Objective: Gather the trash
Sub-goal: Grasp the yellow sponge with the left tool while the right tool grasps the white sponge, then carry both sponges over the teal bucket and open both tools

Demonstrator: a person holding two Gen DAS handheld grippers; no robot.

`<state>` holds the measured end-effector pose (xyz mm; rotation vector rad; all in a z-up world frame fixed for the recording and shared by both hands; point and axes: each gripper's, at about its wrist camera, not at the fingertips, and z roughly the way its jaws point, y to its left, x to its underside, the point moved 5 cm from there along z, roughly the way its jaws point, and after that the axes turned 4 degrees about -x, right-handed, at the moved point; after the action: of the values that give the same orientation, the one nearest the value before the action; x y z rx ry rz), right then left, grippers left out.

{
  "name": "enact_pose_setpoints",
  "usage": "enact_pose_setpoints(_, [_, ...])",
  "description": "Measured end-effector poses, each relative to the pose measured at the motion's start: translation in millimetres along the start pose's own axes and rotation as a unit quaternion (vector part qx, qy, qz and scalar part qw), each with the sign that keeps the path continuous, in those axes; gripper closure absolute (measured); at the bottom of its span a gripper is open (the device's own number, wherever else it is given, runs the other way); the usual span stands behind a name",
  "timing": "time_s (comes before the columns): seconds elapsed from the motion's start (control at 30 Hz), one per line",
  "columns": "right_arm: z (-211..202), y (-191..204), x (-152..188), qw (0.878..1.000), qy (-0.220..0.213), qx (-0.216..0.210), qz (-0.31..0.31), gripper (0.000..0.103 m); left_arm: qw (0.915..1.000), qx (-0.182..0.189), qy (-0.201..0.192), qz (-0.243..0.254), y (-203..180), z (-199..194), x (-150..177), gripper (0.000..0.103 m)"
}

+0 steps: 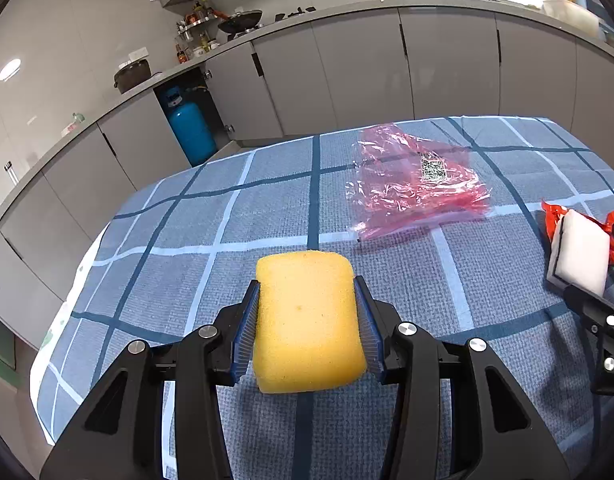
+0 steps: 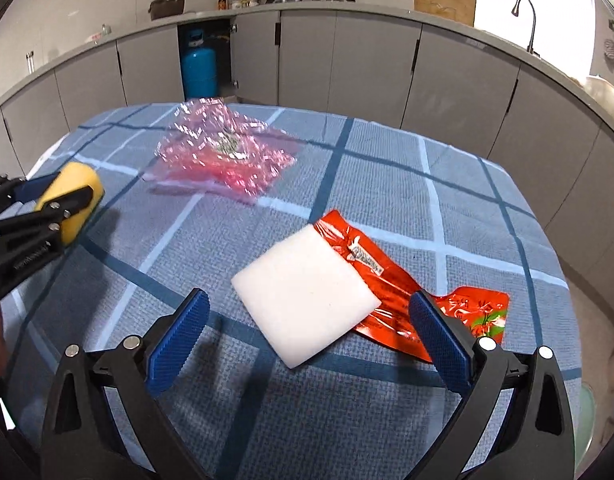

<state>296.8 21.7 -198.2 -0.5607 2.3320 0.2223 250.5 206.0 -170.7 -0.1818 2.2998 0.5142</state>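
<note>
My left gripper (image 1: 307, 292) is shut on a yellow sponge (image 1: 309, 324) and holds it above the blue checked tablecloth (image 1: 187, 280). It also shows at the left in the right wrist view (image 2: 73, 204). My right gripper (image 2: 309, 312) is open, its blue pads on either side of a white foam pad (image 2: 307, 294) that lies on a red foil wrapper (image 2: 475, 312). The foam pad (image 1: 579, 256) also shows at the right edge of the left wrist view. A crumpled pink plastic bag (image 1: 415, 180) lies farther back on the table, also seen in the right wrist view (image 2: 223, 152).
Grey kitchen cabinets (image 2: 367, 64) and a counter curve behind the table. A blue gas cylinder (image 2: 199, 68) stands in an open cabinet. A faucet (image 2: 527, 20) is at the back right. The table's left edge (image 1: 67, 300) drops off to the floor.
</note>
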Motion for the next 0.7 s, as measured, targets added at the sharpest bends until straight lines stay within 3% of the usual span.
enact_pose_setpoints(0.03, [1.5, -0.6, 0.6, 1.0, 0.003, 0.001, 0.001, 0.006, 1.0, 0.0, 0.001, 0.0, 0.1, 0.2, 0.7, 0.057])
enact_pose_setpoints(0.07, [2.8, -0.6, 1.2, 1.0, 0.006, 0.0, 0.001, 0.015, 1.0, 0.0, 0.001, 0.0, -0.3, 0.4, 1.5, 0.057])
enact_pose_setpoints(0.1, [5.9, -0.1, 2.0, 1.0, 0.016, -0.004, 0.001, 0.036, 1.0, 0.001, 0.001, -0.001, 0.2, 0.7, 1.2, 0.057])
enact_pose_setpoints(0.13, [8.6, 0.7, 3.3, 1.0, 0.025, -0.01, 0.001, 0.038, 1.0, 0.001, 0.001, -0.001, 0.6, 0.4, 1.1, 0.057])
enact_pose_setpoints(0.47, [-31.1, -4.0, 0.0, 0.999, -0.026, -0.018, 0.02, 0.041, 0.9994, -0.004, -0.033, 0.007, -5.2, -26.0, -16.0, 0.057])
enact_pose_setpoints(0.7, [-61.8, -38.2, 4.4, 0.997, -0.052, 0.003, 0.059, 0.041, 0.9966, 0.023, -0.07, 0.037, -44.6, -55.4, -37.2, 0.057])
